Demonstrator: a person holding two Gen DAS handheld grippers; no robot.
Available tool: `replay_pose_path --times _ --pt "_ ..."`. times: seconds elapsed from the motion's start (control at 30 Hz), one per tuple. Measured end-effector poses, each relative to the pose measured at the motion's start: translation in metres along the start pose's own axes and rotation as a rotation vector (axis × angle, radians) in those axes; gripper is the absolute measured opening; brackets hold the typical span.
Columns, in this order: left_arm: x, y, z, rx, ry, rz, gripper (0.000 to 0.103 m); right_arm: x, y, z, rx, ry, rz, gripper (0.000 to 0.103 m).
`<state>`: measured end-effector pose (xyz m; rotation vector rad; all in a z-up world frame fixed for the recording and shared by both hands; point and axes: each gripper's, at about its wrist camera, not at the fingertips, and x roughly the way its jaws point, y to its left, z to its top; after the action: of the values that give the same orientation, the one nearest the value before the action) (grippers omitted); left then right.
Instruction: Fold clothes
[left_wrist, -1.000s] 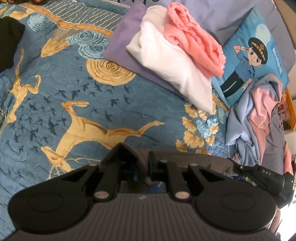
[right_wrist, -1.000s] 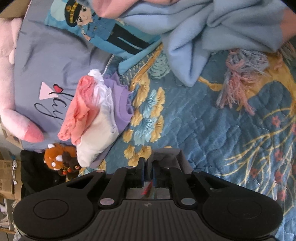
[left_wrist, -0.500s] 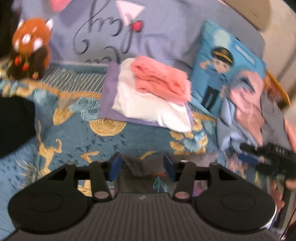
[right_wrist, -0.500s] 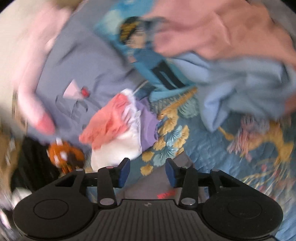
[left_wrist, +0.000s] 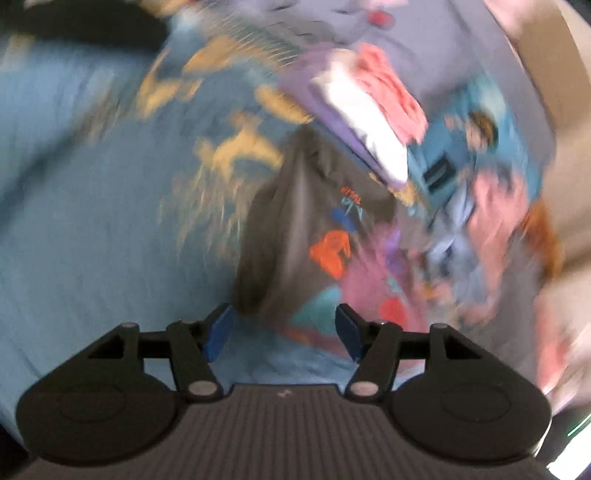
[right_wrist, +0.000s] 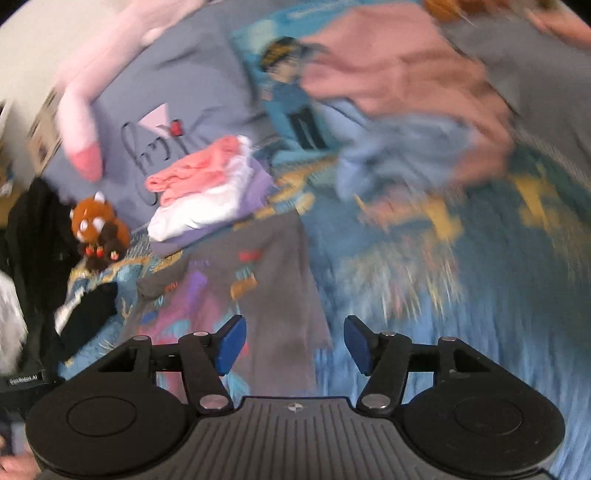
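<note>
A grey printed shirt (left_wrist: 295, 229) lies on the blue patterned bedspread (left_wrist: 92, 221), just ahead of both grippers; it also shows in the right wrist view (right_wrist: 273, 280). My left gripper (left_wrist: 281, 334) is open and empty above the shirt's near edge. My right gripper (right_wrist: 294, 343) is open and empty over the shirt's near end. A folded stack of purple, white and coral clothes (right_wrist: 207, 195) sits beyond the shirt, and shows in the left wrist view (left_wrist: 365, 107). Both views are motion-blurred.
A heap of unfolded pink and light blue clothes (right_wrist: 413, 122) lies at the right of the bed. A cartoon pillow (right_wrist: 291, 96), a grey pillow (right_wrist: 166, 110) and a red panda toy (right_wrist: 96, 229) stand at the back. Black items (right_wrist: 33, 240) lie at the left.
Both grippers were shut on the grey shirt a second ago. They opened, let it drop flat on the bedspread, and pulled back and up; both cameras are swinging.
</note>
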<state>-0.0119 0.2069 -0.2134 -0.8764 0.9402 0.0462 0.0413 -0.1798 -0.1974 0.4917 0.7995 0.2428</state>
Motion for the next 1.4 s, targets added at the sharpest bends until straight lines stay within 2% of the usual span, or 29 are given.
replay_pose_path --times 0.03,0.13,0.2,0.3,0.37,0.43,0.47,0.5,0.6,0.7,0.77,0.83,0.9,0.97,1.07,1.13,1.17,1.27,1.4 --pt "0.003 0.01 -0.008 -0.071 0.006 -0.05 0.068 0.001 -0.003 -0.007 0.028 0.004 0.007 0.058" --pt "0.015 0.013 -0.017 -0.147 0.0 -0.087 0.068 0.007 -0.006 -0.022 0.089 -0.012 -0.005 0.058" --pt "0.017 0.012 -0.017 -0.161 -0.039 -0.061 0.071 0.013 -0.006 -0.024 0.085 -0.038 -0.002 0.058" --pt "0.025 0.013 -0.015 -0.189 -0.038 -0.031 0.071 0.025 -0.005 -0.022 0.077 -0.034 0.047 0.055" --pt "0.028 0.013 -0.015 -0.193 -0.052 -0.016 0.069 0.032 -0.005 -0.018 0.074 -0.002 0.068 0.033" --pt "0.03 0.014 -0.016 -0.194 -0.059 -0.011 0.06 0.034 -0.001 -0.016 0.048 0.011 0.075 0.011" --pt "0.03 0.015 -0.016 -0.192 -0.059 -0.014 0.047 0.032 0.003 -0.016 0.028 0.004 0.074 0.009" --pt "0.029 0.015 -0.016 -0.19 -0.062 -0.014 0.03 0.029 0.004 -0.016 0.018 0.001 0.076 0.008" --pt "0.025 0.017 -0.016 -0.201 -0.073 -0.002 0.014 0.021 0.008 -0.016 0.001 -0.001 0.082 0.007" --pt "0.02 0.015 -0.017 -0.212 -0.106 0.01 0.011 0.014 0.008 -0.015 0.001 -0.004 0.081 0.005" --pt "0.016 0.01 -0.016 -0.19 -0.117 0.023 0.011 0.01 0.009 -0.014 -0.037 -0.016 0.032 0.003" --pt "0.013 0.005 -0.016 -0.166 -0.122 0.035 0.011 0.017 -0.001 -0.015 -0.006 0.022 0.012 0.003" --pt "0.016 0.008 -0.015 -0.172 -0.095 0.043 0.011 0.025 -0.008 -0.018 0.015 0.057 -0.007 0.002" --pt "0.016 0.011 -0.017 -0.183 -0.083 0.046 0.011 0.026 -0.006 -0.021 0.001 0.053 -0.023 0.002" --pt "0.004 0.015 -0.016 -0.19 -0.109 0.046 0.01 0.016 -0.006 -0.017 0.032 0.035 0.014 0.002" --pt "-0.007 0.017 -0.014 -0.184 -0.142 0.059 0.002 0.008 -0.007 -0.013 0.055 0.022 0.041 0.003" --pt "-0.013 0.019 -0.012 -0.164 -0.169 0.087 0.002 0.007 -0.005 -0.012 0.046 0.022 0.044 0.003" --pt "-0.018 0.036 -0.001 -0.197 -0.161 0.091 0.002 0.007 -0.001 -0.01 0.02 0.032 0.04 0.003" --pt "-0.013 0.032 0.001 -0.184 -0.14 0.056 0.002 0.01 -0.003 -0.014 0.04 0.037 0.031 0.003"
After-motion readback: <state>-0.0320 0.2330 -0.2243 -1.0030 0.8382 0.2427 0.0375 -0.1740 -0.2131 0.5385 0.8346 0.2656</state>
